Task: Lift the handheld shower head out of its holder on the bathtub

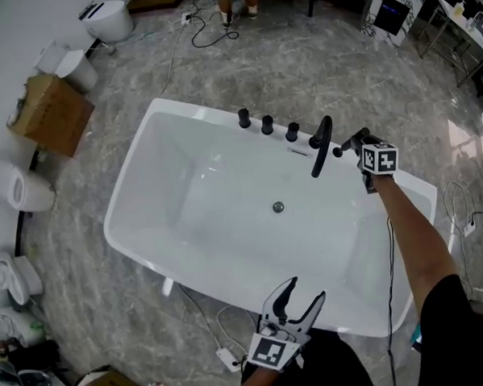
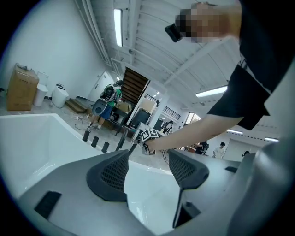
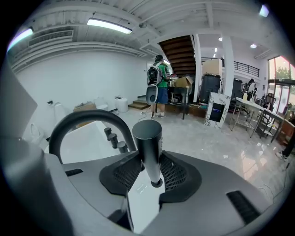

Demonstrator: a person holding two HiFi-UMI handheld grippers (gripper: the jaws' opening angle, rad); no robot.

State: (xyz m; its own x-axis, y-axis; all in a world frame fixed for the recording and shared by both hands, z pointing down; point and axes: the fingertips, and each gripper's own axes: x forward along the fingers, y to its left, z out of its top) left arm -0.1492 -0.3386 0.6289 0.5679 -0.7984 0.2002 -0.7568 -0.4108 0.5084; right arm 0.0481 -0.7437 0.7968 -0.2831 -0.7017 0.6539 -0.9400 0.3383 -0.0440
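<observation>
Head view first: we've got the white bathtub (image 1: 190, 112) on a marbled floor (image 1: 316, 71), seen from above. Along its far rim sit three black knobs (image 1: 267, 124), then the arched black spout (image 1: 321, 144). Right tool (image 1: 360, 139) is at the far right corner, just beside the spout, w/ the dark shower head (image 1: 346, 148) at its tip; the grip is too small to judge from here. Left tool (image 1: 307, 288) hovers over the near rim, jaws spread, nothing btwn them. Drain (image 1: 278, 206) sits mid-basin. Cardboard box (image 1: 52, 113) lies off to the left, well apart from the tub.

Left gripper view: left tool (image 2: 148, 156) is released, pads wide apart, only tub and air btwn them. Past them we see the knobs (image 2: 94, 140) and the right tool (image 2: 142, 142), our forearm (image 2: 198, 131) reaching to it.

Right gripper view: right tool (image 3: 150, 173) is clenched on the shower head (image 3: 148, 138), both mesh pads pressing its dark cylindrical body. It stands near upright, flat top up, narrow lower end showing just below the pads w/ white rim behind. Spout (image 3: 83, 119) arcs at left, knobs (image 3: 114, 137) beyond. Person w/ backpack (image 3: 157, 85) stands in the bkgd.
</observation>
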